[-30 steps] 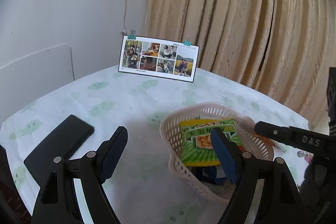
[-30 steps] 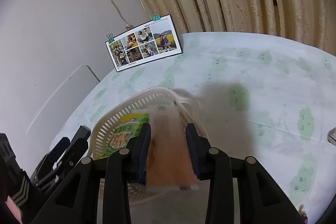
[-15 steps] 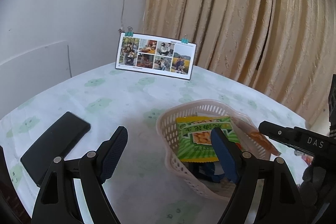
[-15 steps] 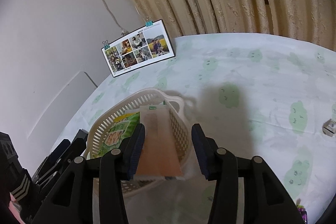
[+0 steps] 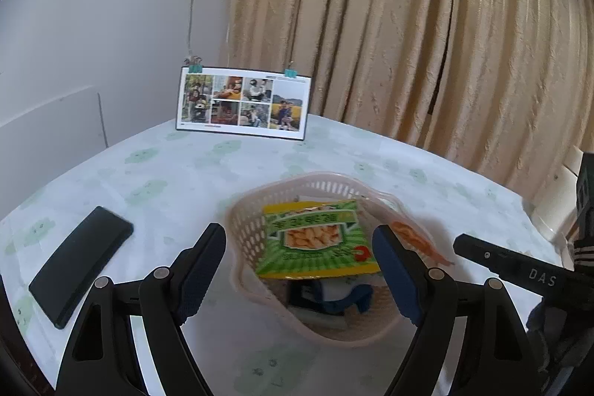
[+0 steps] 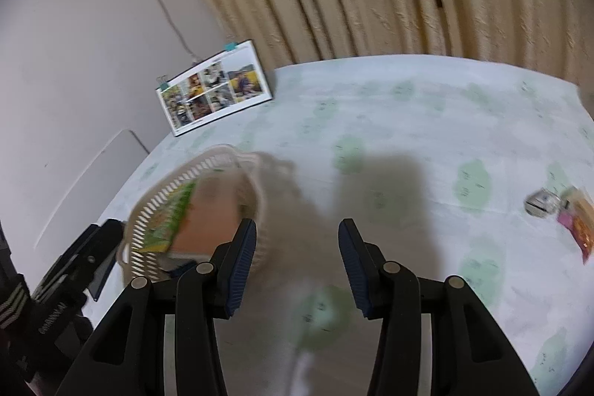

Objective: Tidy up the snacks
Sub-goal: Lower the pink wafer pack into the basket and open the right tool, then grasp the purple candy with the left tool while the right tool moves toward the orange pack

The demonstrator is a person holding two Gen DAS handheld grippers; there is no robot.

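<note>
A pale plastic basket (image 5: 245,225) (image 6: 148,214) sits on the table and holds a green snack bag (image 5: 319,240) (image 6: 167,218), an orange packet (image 5: 415,240) (image 6: 208,218) leaning at its right side, and a dark blue item (image 5: 345,295) underneath. My left gripper (image 5: 299,270) hovers open just in front of the basket, nothing between its fingers. My right gripper (image 6: 297,266) is open and empty, to the right of the basket. More small snack packets (image 6: 577,221) lie at the far right of the table.
A black phone (image 5: 80,262) lies on the table's left. A clipped photo card (image 5: 243,102) (image 6: 213,88) stands at the back near the wall, with beige curtains behind. The patterned tablecloth (image 6: 408,143) covers the round table; a small pale object (image 6: 540,205) lies by the far-right packets.
My right gripper opened and let go of the orange packet, which now rests in the basket; the gripper then swung right. The left gripper stayed open, drifting slightly.
</note>
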